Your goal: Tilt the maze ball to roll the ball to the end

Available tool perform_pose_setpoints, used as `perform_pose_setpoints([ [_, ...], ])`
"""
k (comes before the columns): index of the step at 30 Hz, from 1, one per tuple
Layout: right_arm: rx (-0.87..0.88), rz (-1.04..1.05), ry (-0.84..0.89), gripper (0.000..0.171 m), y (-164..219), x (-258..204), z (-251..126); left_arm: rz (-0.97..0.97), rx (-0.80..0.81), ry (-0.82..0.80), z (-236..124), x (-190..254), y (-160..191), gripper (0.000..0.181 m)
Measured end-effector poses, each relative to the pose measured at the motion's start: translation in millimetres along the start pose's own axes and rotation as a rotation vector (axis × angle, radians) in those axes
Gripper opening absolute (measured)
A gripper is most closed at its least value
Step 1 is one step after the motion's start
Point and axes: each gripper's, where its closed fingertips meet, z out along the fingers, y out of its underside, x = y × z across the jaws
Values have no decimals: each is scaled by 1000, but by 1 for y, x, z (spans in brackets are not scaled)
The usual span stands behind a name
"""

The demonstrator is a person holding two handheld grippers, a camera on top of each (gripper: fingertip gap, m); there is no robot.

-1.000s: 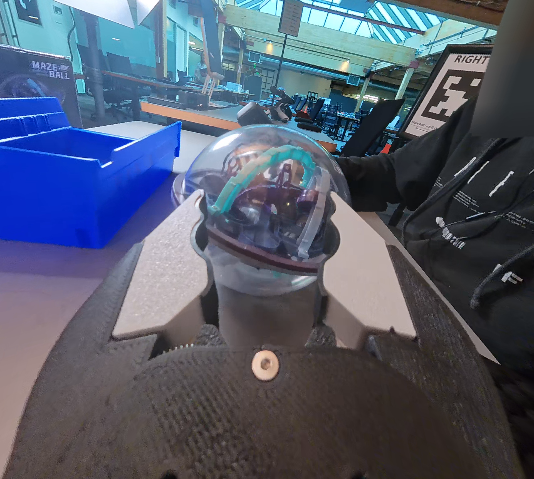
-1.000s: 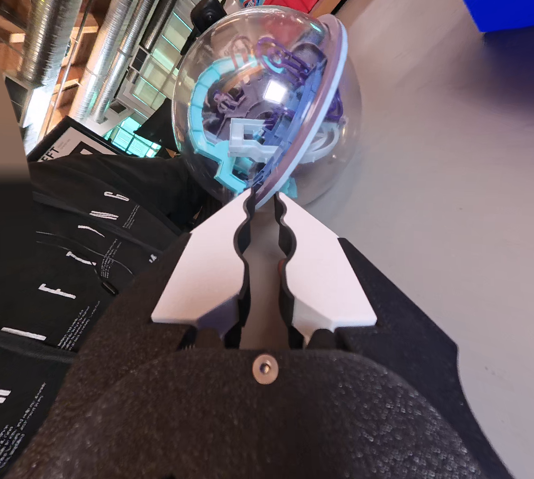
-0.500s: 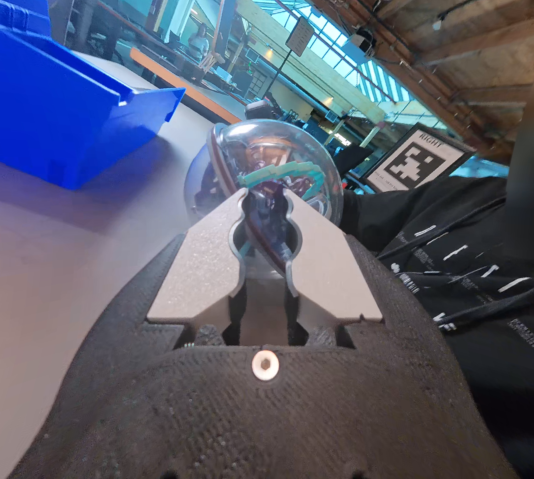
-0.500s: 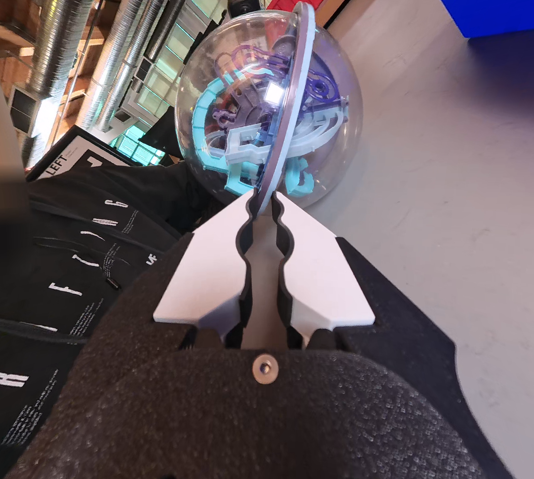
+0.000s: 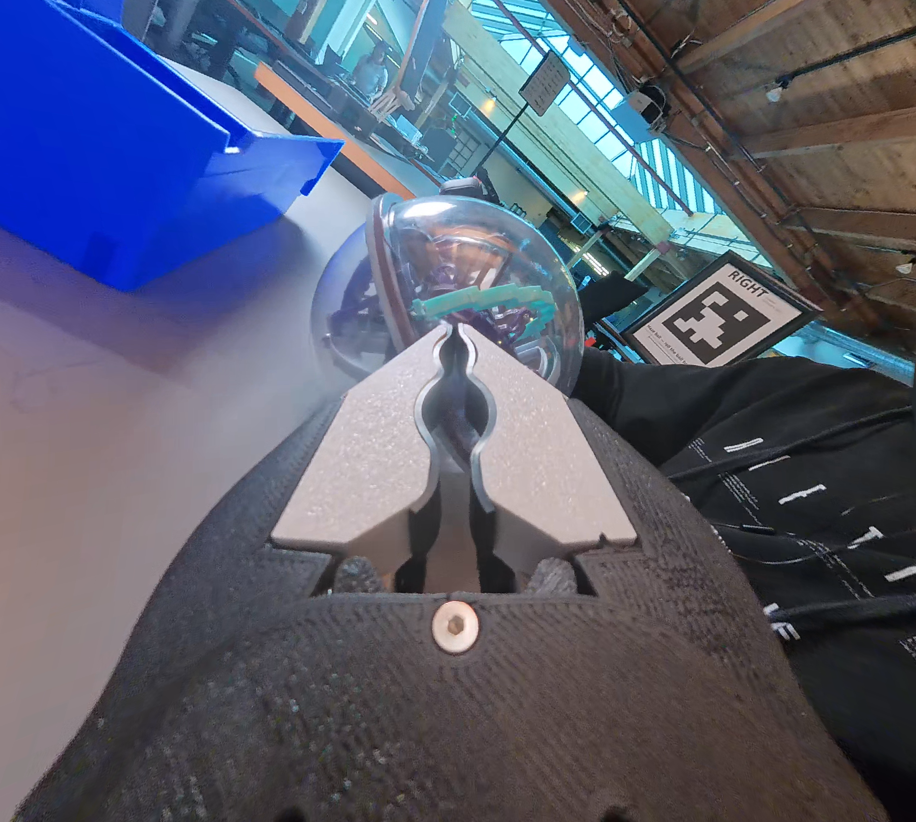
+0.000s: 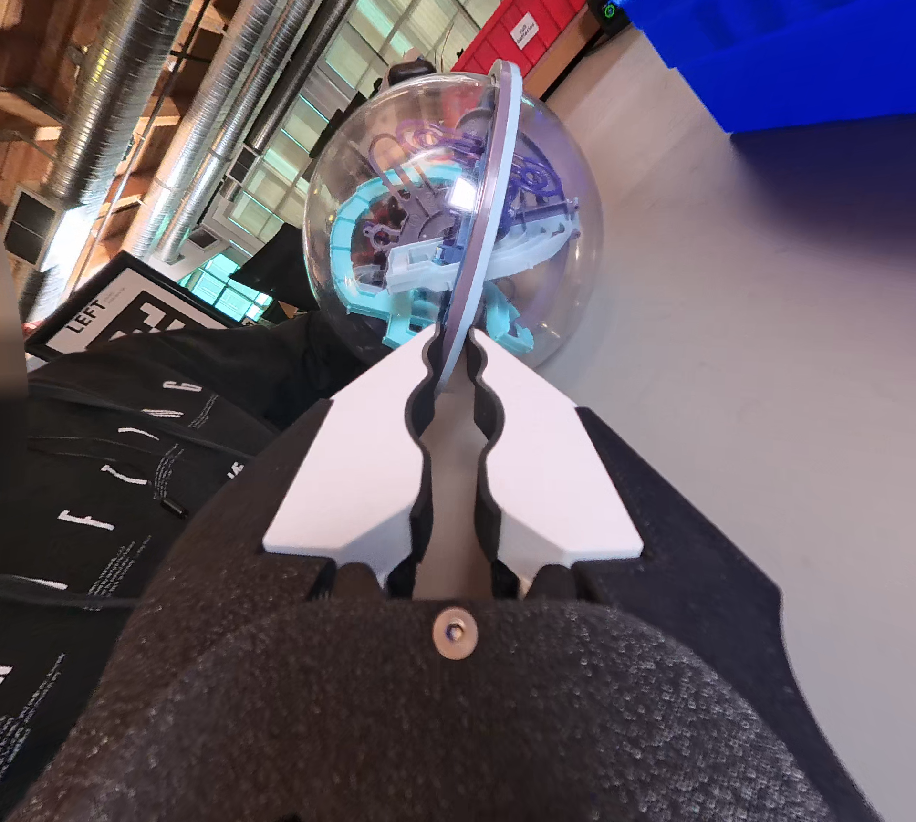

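The maze ball (image 6: 453, 223), a clear sphere with teal and purple tracks inside, sits low over the grey table (image 6: 718, 352), probably resting on it. The right gripper (image 6: 453, 342) is clamped on the ball's rim seam, giving a lever for tilting. The left gripper (image 5: 455, 330) has its fingers together, tips at the shell, apparently bracing it. A blue bin (image 5: 124, 164) stands well apart; open table lies between.

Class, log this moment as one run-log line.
left gripper: shut, off maze ball | right gripper: shut on maze ball rim | small ball: not visible
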Motion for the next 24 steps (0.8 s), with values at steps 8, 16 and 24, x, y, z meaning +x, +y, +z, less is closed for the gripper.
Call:
perform_pose_setpoints([
  [8, 33, 2, 9, 6, -5, 4, -2, -14, -3, 49, -1, -1, 5, 0],
  [16, 57, -15, 34, 7, -9, 6, -2, 16, -32, 60, -5, 2, 10, 15],
  [24, 52, -34, 62, 12, -8, 6, -2, 71, -16, -105, -5, -12, 11, 0],
])
